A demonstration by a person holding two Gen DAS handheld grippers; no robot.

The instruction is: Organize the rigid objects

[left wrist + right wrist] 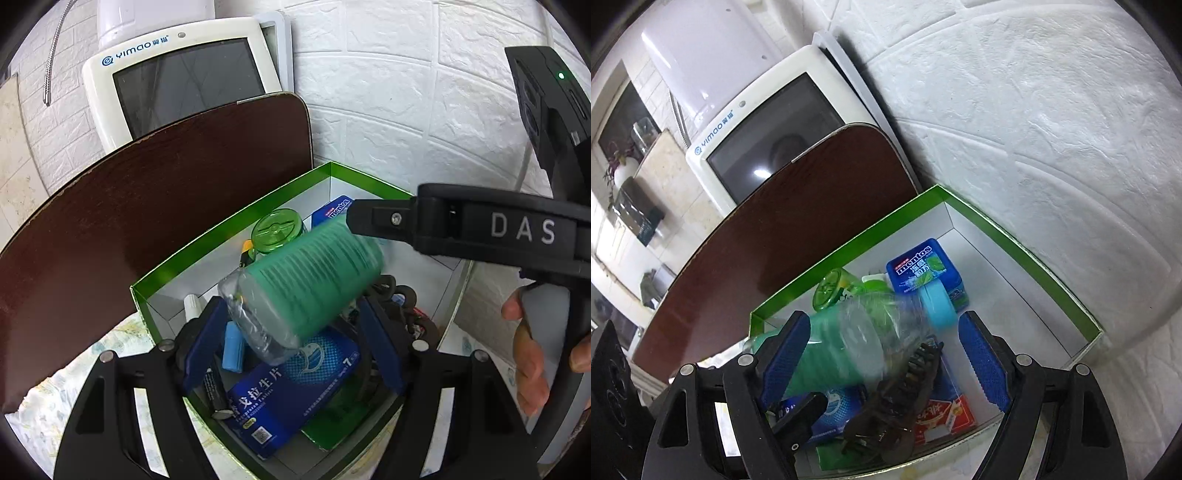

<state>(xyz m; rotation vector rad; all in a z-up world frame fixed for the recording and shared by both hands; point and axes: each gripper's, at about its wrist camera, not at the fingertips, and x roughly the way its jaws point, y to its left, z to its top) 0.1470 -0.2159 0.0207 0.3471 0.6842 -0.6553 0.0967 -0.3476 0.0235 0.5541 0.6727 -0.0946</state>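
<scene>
A green-rimmed white box (229, 221) (1015, 236) holds several items: a blue Mentos tin (923, 269), a green-lidded jar (275, 230) (831, 288), a blue medicine box (280, 398), a dark hair clip (905, 391) and a red packet (945, 417). A clear bottle with a green ribbed label (314, 277) (842, 343) is blurred and tilted over the box, between the wide-apart blue pads (203, 343) of my left gripper (295, 347). My right gripper (886, 358) is open over the box; the bottle lies near its left pad (783, 354), and its black body (498, 229) shows from the left.
A dark brown board (147, 221) (775, 229) leans behind the box. A white YIMAO appliance (177, 81) (768, 147) stands behind the board. A white brick-textured wall (406, 92) runs along the right. A patterned cloth (55, 398) covers the surface.
</scene>
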